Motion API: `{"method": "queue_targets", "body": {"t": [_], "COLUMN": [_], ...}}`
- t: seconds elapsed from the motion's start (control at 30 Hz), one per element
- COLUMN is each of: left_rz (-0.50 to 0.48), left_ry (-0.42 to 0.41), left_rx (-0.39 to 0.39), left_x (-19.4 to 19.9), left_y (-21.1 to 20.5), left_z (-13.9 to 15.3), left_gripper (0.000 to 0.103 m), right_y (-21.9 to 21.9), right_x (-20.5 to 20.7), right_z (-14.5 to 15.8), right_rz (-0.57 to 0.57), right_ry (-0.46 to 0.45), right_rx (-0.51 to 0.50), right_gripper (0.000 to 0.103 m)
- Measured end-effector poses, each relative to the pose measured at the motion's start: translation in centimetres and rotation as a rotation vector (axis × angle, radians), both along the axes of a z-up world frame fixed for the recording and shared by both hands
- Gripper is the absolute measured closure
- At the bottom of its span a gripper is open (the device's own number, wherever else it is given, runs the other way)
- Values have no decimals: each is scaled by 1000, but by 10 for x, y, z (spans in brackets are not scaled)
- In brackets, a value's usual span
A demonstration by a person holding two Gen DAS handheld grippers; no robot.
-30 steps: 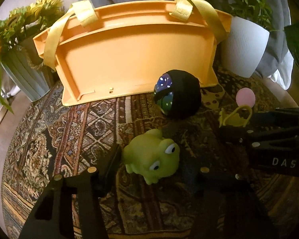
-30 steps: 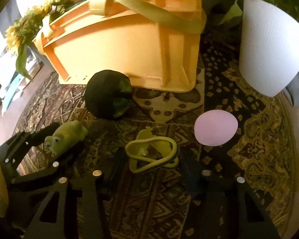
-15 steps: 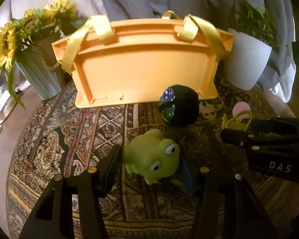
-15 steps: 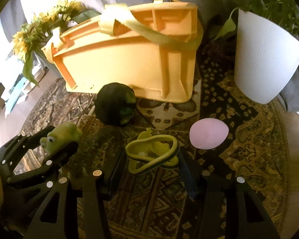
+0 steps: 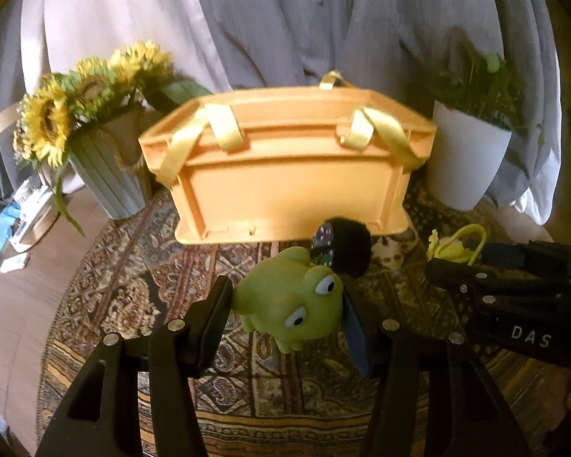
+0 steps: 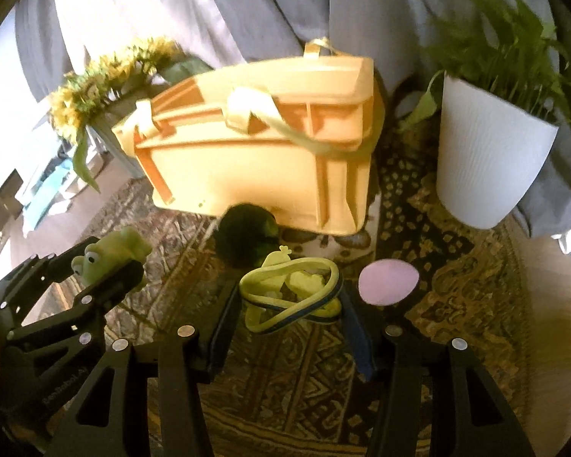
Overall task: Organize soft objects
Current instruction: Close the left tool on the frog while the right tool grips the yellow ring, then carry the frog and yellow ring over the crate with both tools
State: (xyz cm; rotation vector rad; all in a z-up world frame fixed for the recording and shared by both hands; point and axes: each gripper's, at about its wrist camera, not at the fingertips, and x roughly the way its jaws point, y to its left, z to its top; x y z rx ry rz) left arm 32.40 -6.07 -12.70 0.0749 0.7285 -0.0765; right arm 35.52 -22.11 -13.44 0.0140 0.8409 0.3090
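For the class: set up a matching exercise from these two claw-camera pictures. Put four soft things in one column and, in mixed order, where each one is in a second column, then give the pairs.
Things
1. green frog toy
2. yellow loop toy
3. pink ball
4. black ball

Places
A. on the rug, right of the right claw
B. between the left claw fingers
C. on the rug by the orange basket
D. between the right claw fingers

Pairs: 1-B, 2-D, 3-A, 4-C

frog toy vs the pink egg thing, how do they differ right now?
The green frog toy sits between the left gripper's fingers, apparently lifted off the rug; the pink egg-shaped toy lies ungripped on the rug beside the right gripper. The frog has eyes and limbs; the egg is smooth and plain. Both are outside the orange basket.
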Motion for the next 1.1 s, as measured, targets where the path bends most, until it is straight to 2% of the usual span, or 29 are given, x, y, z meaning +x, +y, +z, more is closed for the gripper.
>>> {"method": "queue_targets", "body": {"t": [0.37, 0.63, 1.1], "left_rz": [21, 44, 88], "left_ry": [-132, -223, -325], "left_rx": [-10, 32, 17], "left_x": [-21, -27, -8], "left_y": [5, 6, 16], "left_z": [48, 82, 122], "left_gripper": [48, 48, 48], "right_y": [3, 6, 17], "right_x": [-22, -33, -9], "right_z": [50, 86, 119], "right_rz": [13, 16, 10], "right_ry": [-140, -264, -358], "right_rx": [32, 29, 54], "right_gripper": [50, 50, 50]}}
